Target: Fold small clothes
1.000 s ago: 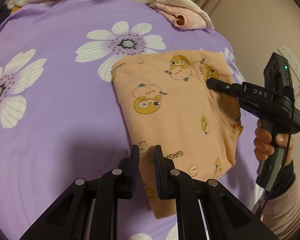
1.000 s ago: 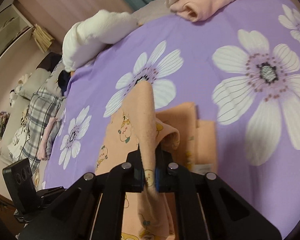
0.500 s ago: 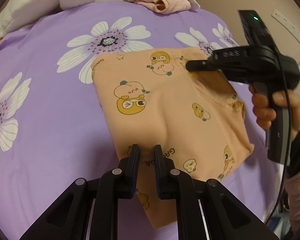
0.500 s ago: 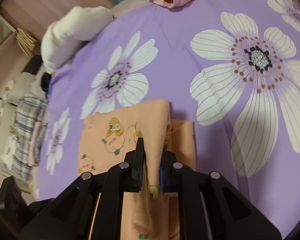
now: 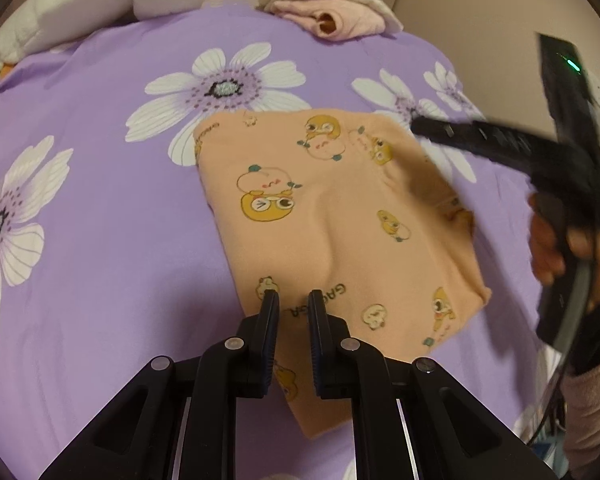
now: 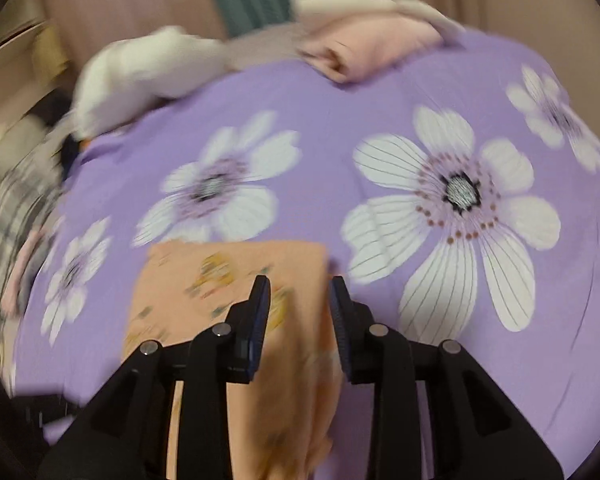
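Note:
An orange garment (image 5: 340,216) printed with cartoon ducks lies folded flat on the purple flowered bedsheet (image 5: 100,240). My left gripper (image 5: 294,300) hovers over its near edge, its jaws nearly together and gripping nothing. My right gripper (image 5: 418,125), held by a hand (image 5: 548,240), reaches in from the right over the garment's far right corner. In the blurred right wrist view the right gripper (image 6: 298,292) has its jaws opening. The garment's (image 6: 220,280) folded edge lies below and between them, and the pads do not press on it.
A pile of folded pink and cream clothes (image 5: 332,20) sits at the bed's far edge, next to a white plush bundle (image 5: 92,0). Plaid fabric (image 6: 16,216) lies off the bed's left side. The wall stands close on the right.
The right gripper held up a ridge of the orange cloth, then let it go and spread its jaws. The cloth now lies flat. The left view has shifted a little over the garment.

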`<state>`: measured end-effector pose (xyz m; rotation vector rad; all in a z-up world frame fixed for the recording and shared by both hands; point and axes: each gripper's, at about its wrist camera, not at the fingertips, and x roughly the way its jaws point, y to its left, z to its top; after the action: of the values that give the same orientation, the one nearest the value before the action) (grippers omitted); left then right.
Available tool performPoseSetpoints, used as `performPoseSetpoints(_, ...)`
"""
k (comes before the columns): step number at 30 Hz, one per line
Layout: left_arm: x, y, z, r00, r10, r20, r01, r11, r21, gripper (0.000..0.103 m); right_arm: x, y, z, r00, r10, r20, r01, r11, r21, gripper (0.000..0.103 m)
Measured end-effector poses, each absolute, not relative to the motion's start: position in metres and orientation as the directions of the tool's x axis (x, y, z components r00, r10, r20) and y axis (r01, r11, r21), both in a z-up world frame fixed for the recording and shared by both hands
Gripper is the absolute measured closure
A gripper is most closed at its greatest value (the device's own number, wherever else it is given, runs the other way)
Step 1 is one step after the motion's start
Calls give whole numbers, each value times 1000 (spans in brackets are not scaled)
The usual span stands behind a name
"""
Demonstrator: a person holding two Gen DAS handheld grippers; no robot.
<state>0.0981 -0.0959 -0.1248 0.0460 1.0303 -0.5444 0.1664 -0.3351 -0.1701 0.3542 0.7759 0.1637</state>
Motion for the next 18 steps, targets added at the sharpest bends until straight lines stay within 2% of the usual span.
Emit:
performPoseSetpoints(7, 79, -104, -117, 428, -421, -800, 508, 844, -172, 93, 100, -310, -172, 674, 382, -632, -199, 918, 343, 87)
performPoseSetpoints(13, 73, -103, -140, 391, -400, -829, 502, 848, -173, 94, 86, -294, -205, 617, 347, -707, -177, 936, 304, 90)
performPoseSetpoints(18, 65, -101, -145, 388, -389, -836, 508, 847, -158, 94, 75, -297, -222, 596, 349, -723, -150, 933, 327, 93)
